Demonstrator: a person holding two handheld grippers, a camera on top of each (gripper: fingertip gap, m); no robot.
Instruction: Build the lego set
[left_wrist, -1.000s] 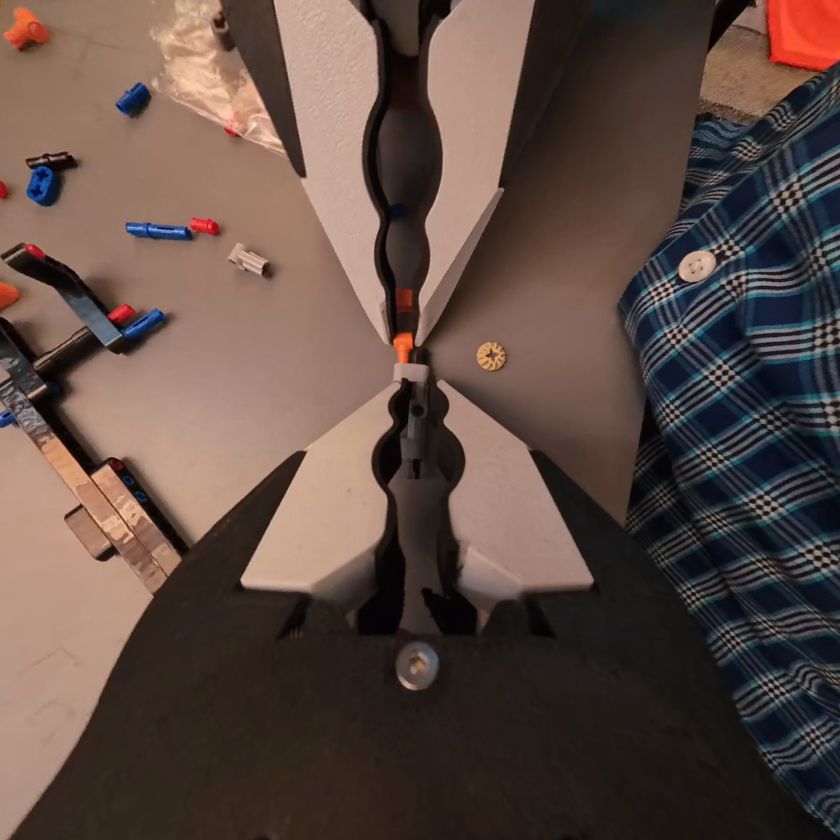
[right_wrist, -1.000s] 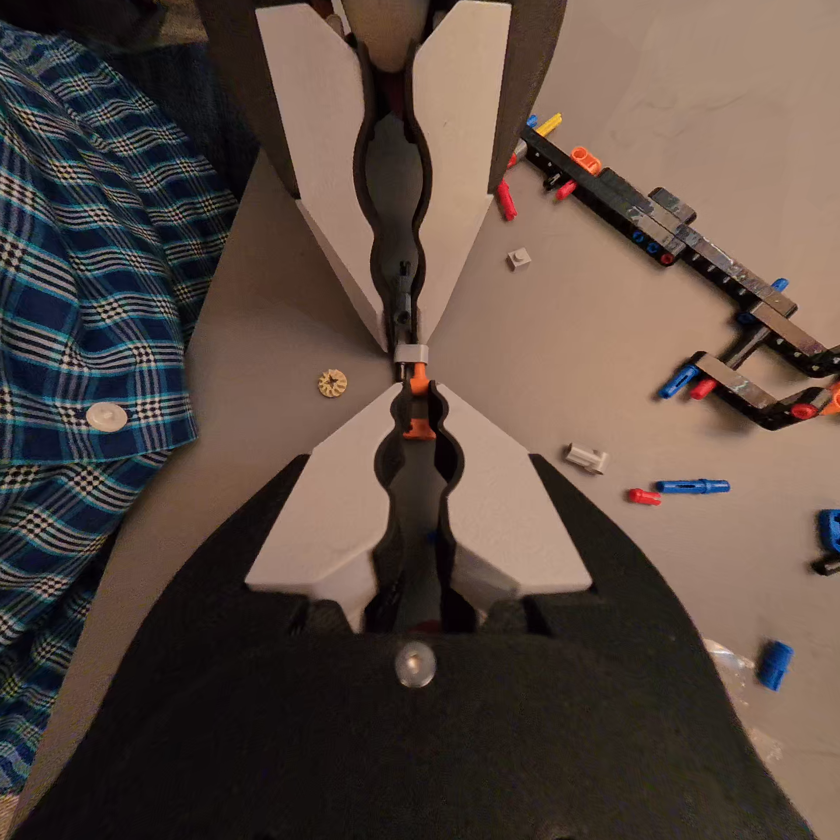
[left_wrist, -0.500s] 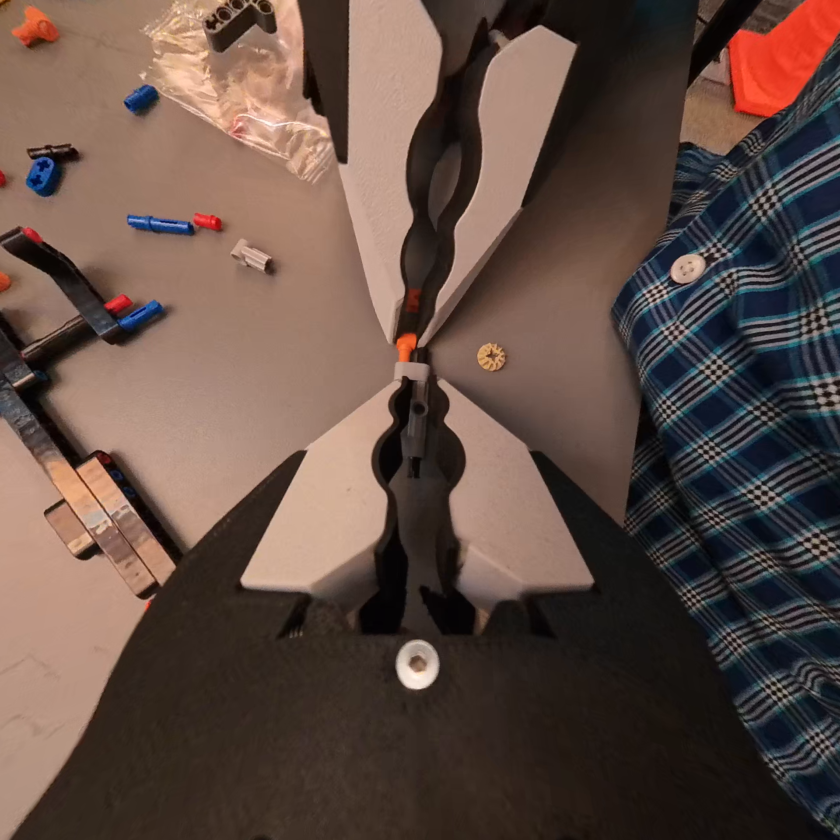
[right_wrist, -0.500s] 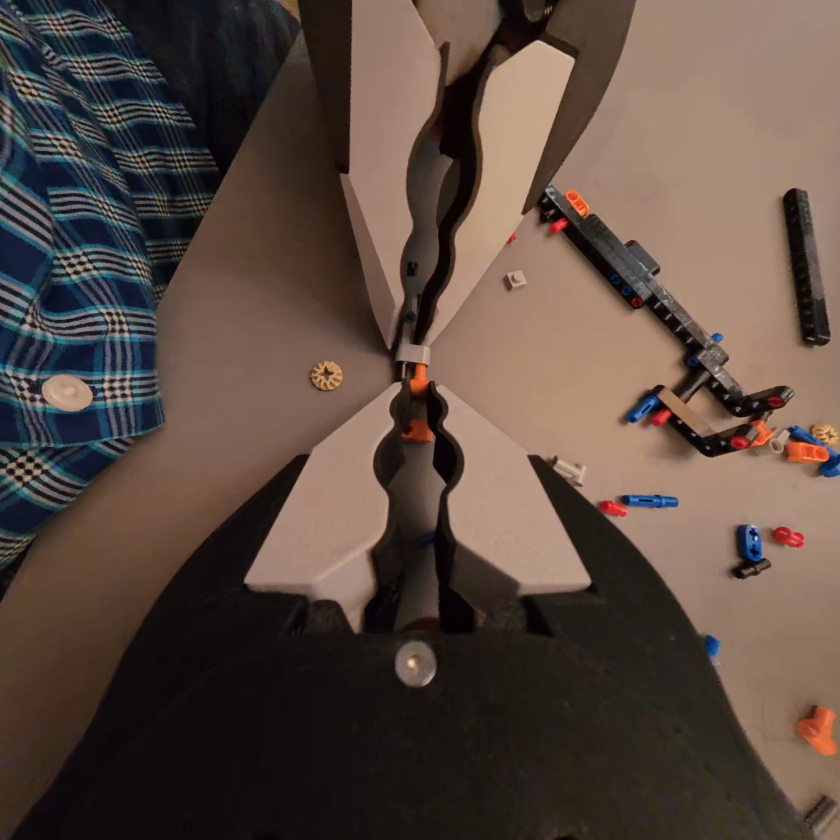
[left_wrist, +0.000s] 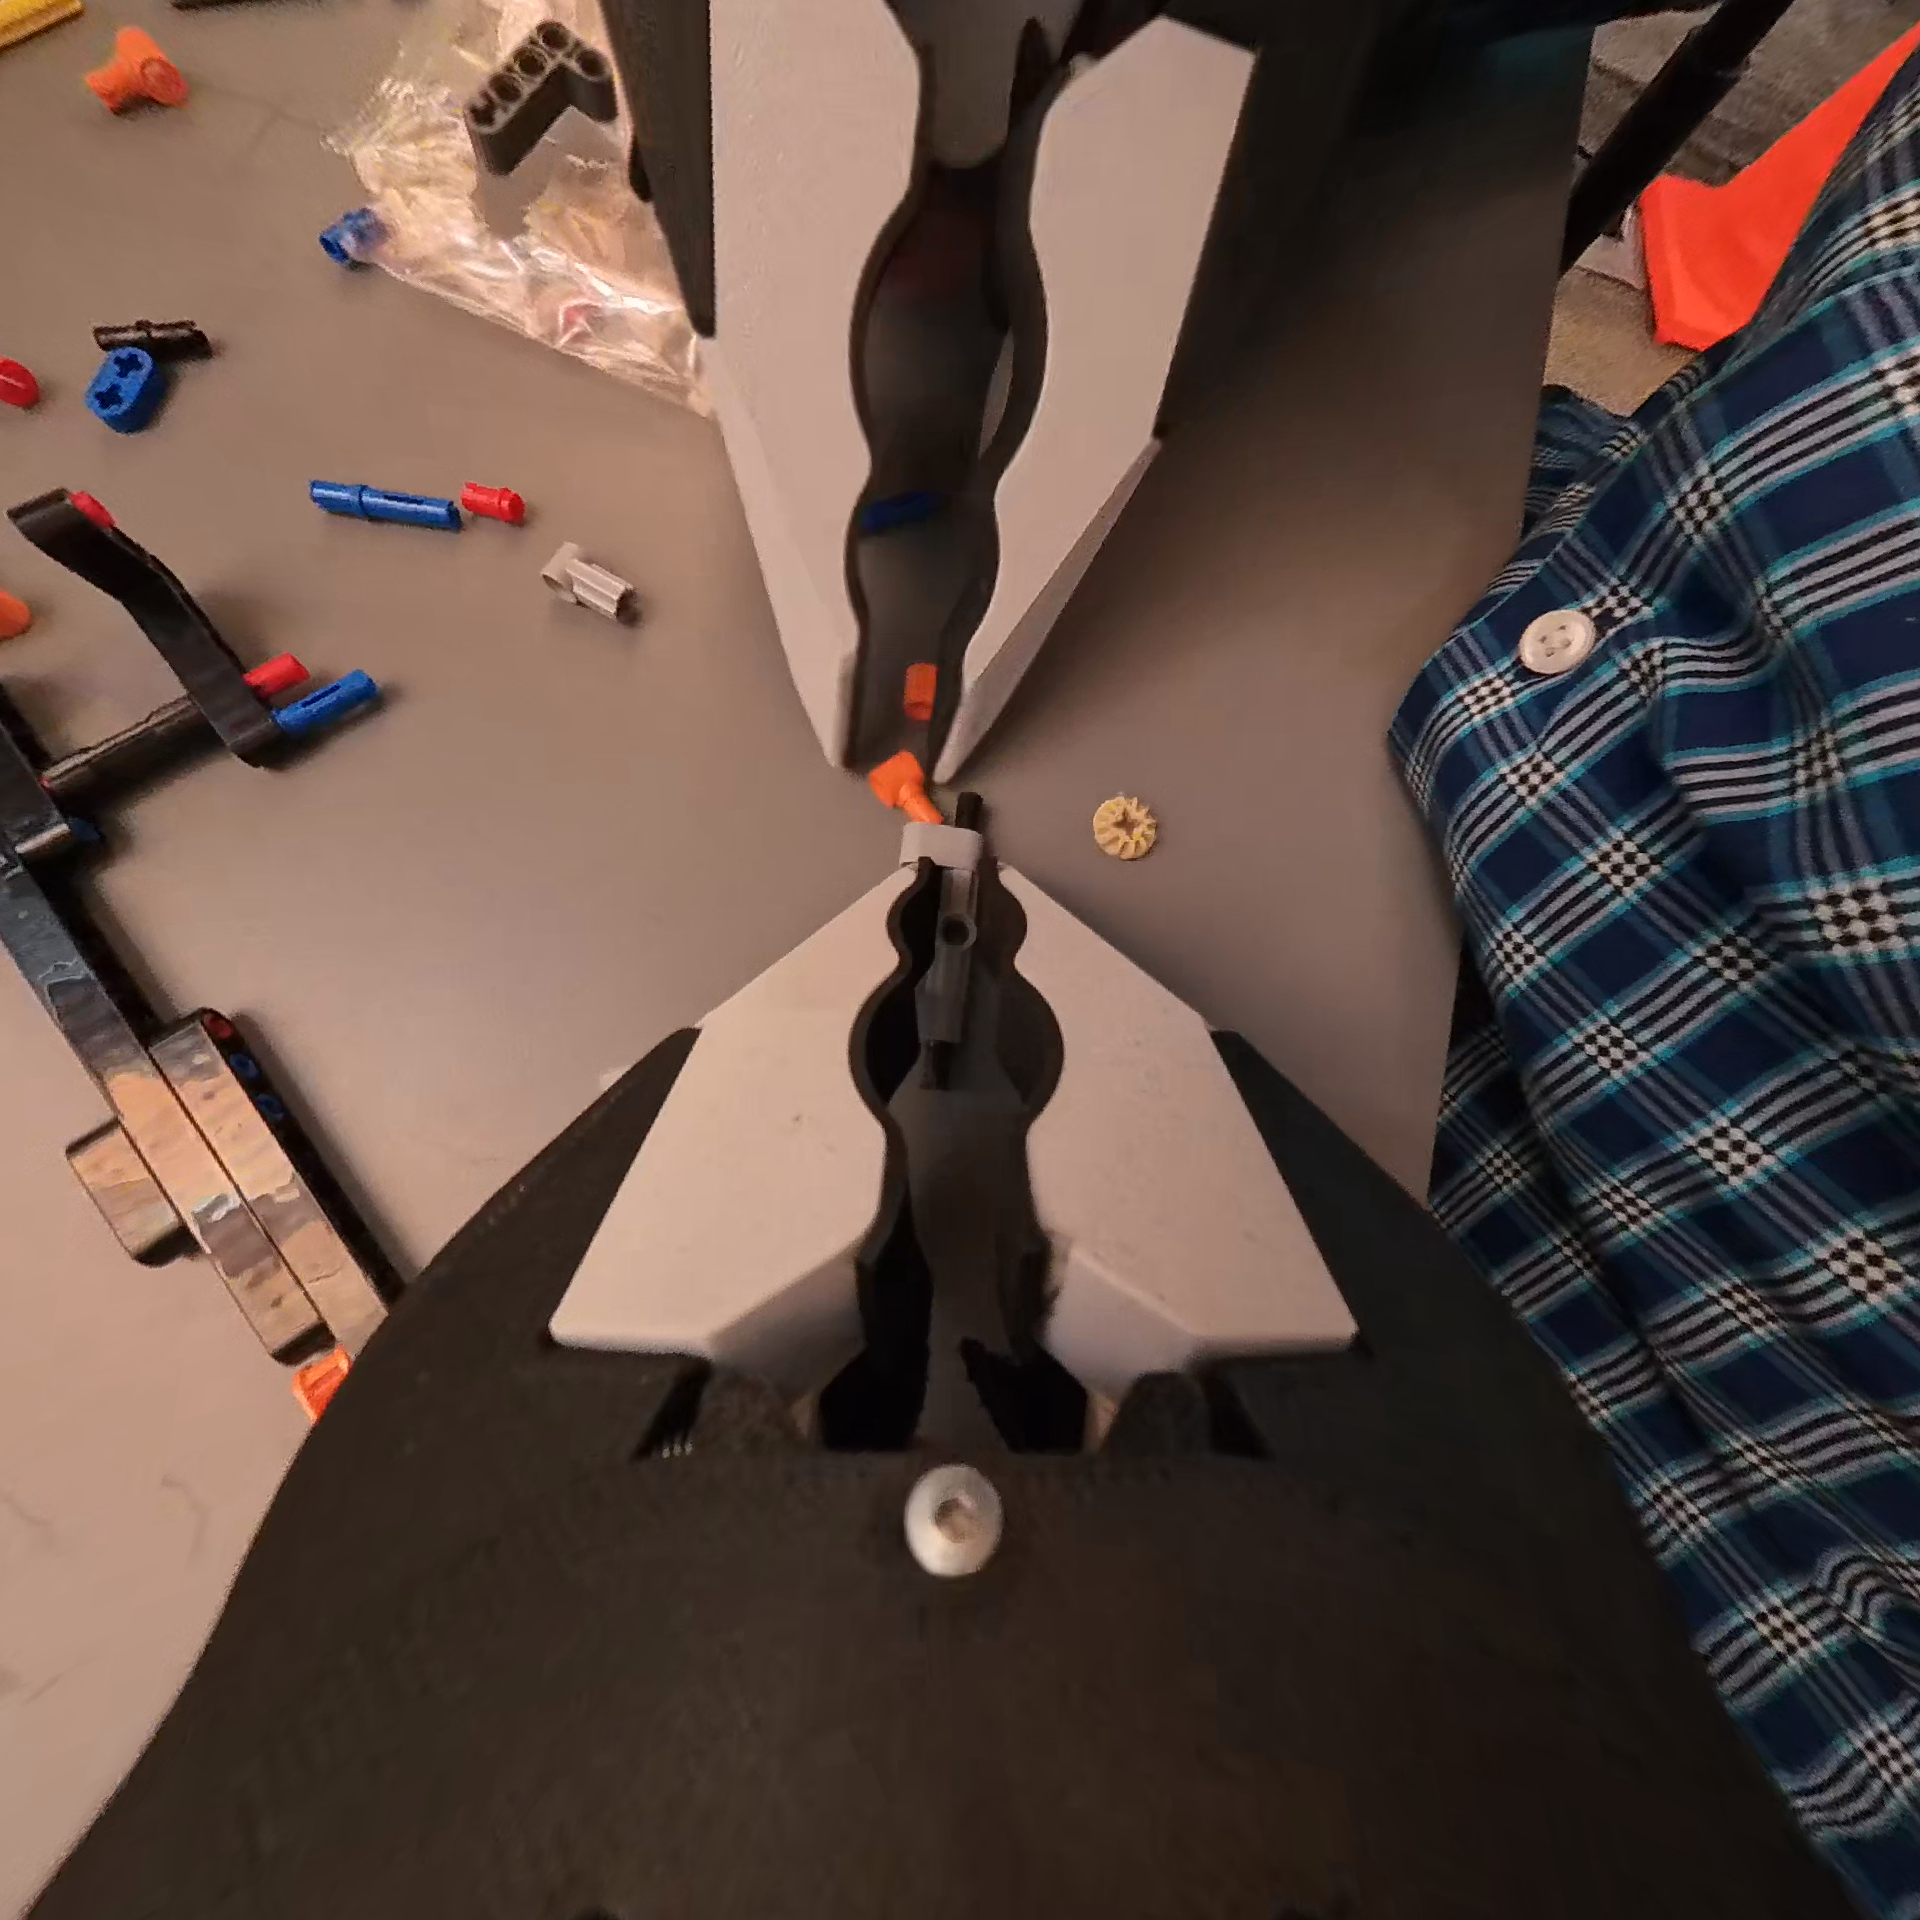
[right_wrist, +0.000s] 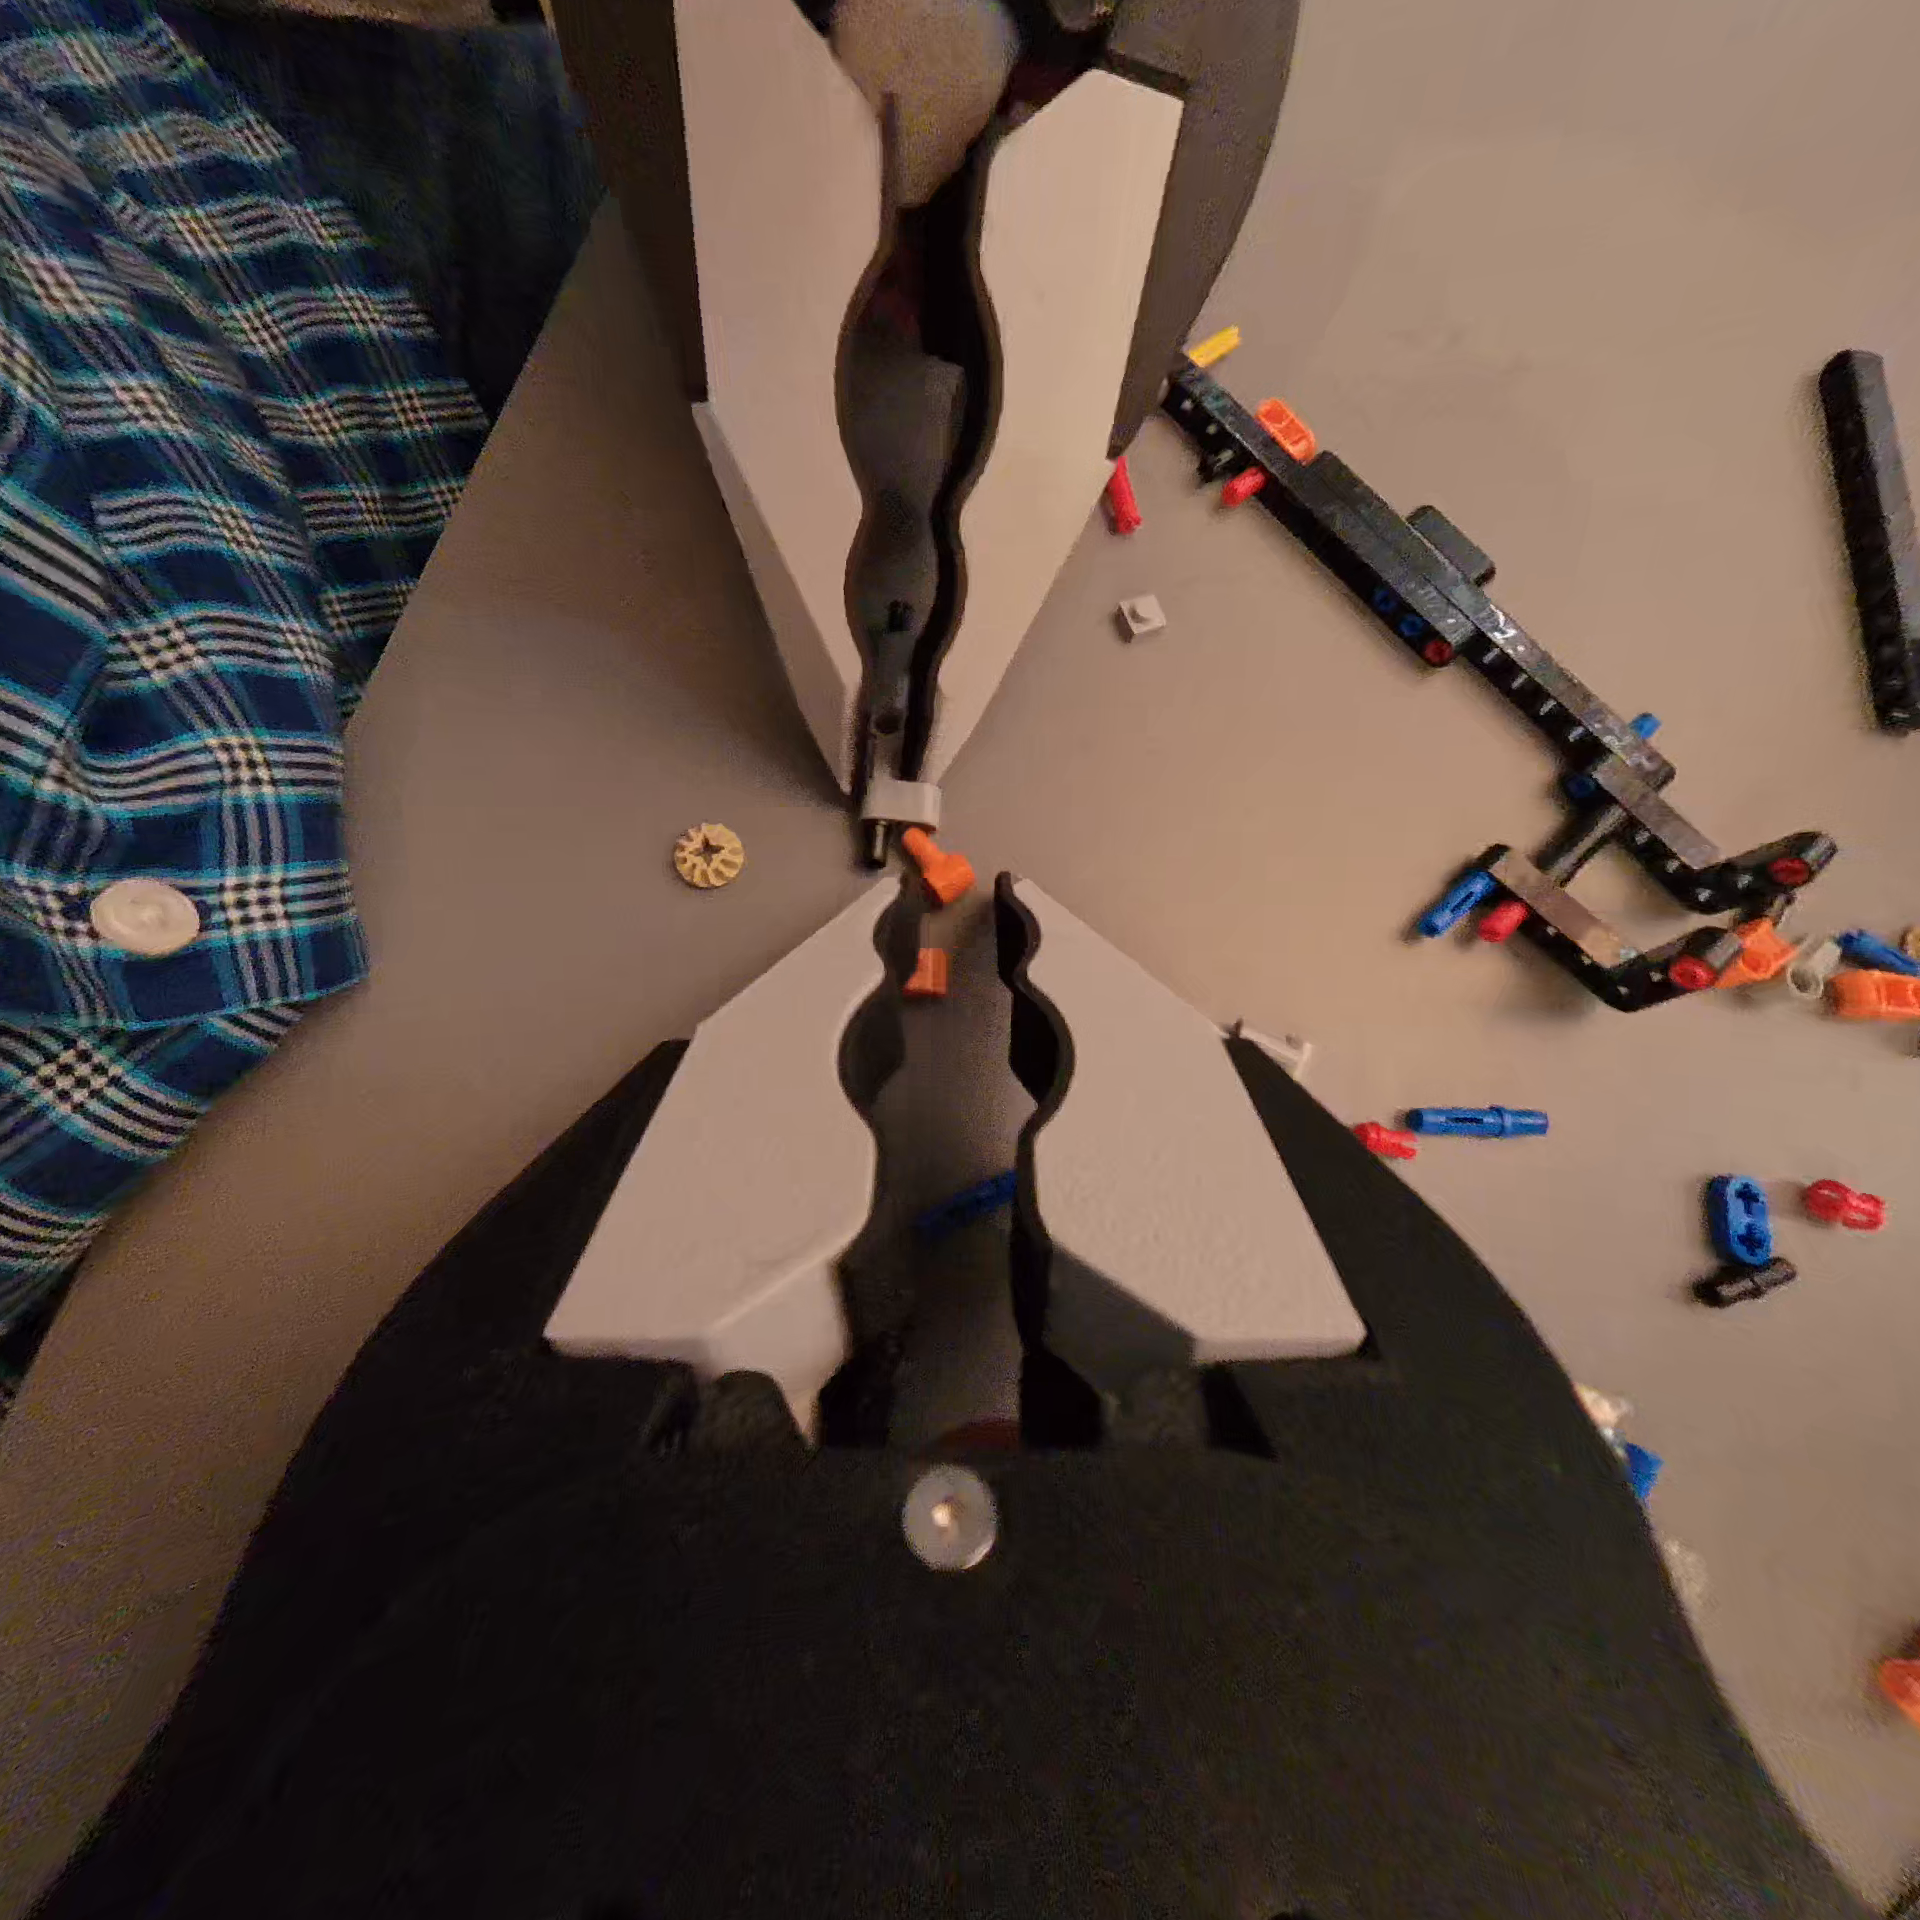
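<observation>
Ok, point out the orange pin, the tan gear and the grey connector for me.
orange pin (right_wrist: 938, 871): right wrist view, on its wide head.
tan gear (left_wrist: 1124, 828): left wrist view, on its toothed face.
grey connector (left_wrist: 940, 844): left wrist view, on its light grey end.

surface (left_wrist: 499, 935): smooth, matt grey-beige
fingers (left_wrist: 1164, 1174): pale grey matt plastic, faintly grainy, with black wavy inner edges
gripper body (left_wrist: 935, 1714): black, rough, finely textured
screw (left_wrist: 953, 1521): bright bare metal
orange pin (right_wrist: 938, 869): smooth plastic
black beam assembly (right_wrist: 1455, 613): glossy plastic, catching light
bag (left_wrist: 520, 239): clear crinkled film
shirt (left_wrist: 1714, 1039): woven checked cloth
</observation>
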